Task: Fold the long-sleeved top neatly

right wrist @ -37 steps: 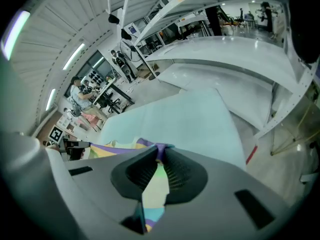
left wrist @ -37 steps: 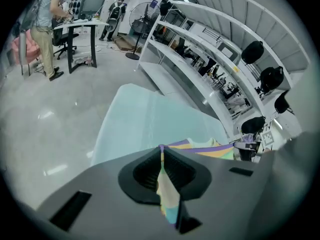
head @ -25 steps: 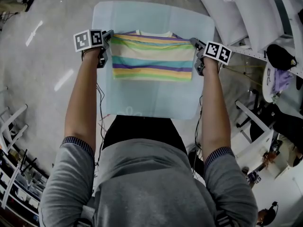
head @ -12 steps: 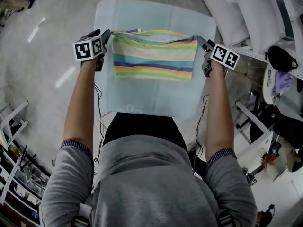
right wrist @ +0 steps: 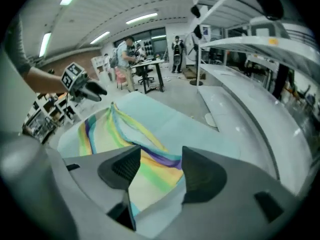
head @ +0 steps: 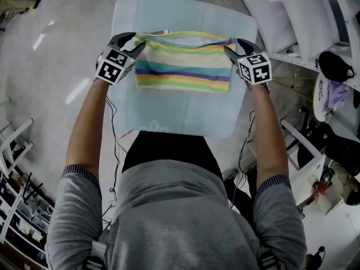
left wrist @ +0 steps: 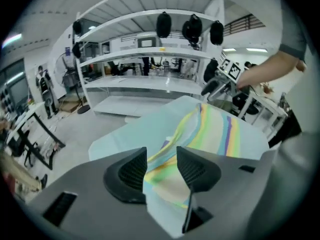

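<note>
Corners of the striped top (head: 183,66) sit between parted jaws on the pale blue table (head: 180,120).
The left gripper (head: 132,40) and right gripper (head: 235,44) each straddle a far corner, pads not pressing. The left's jaws have just been opening; the right's opened, then narrowed a little. White shelving (left wrist: 150,91) hung with dark rounded things (left wrist: 163,24) stands beyond, and people (right wrist: 127,51) are farther off. Each cube (head: 114,66) bears black-and-white square markers.

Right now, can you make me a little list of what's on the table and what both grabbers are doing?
table: light blue surface
striped long-sleeved top: folded, on the table
left gripper: jaws apart, just been opening, top's left edge between them
right gripper: jaws apart, just been closing, top's right edge between them
</note>
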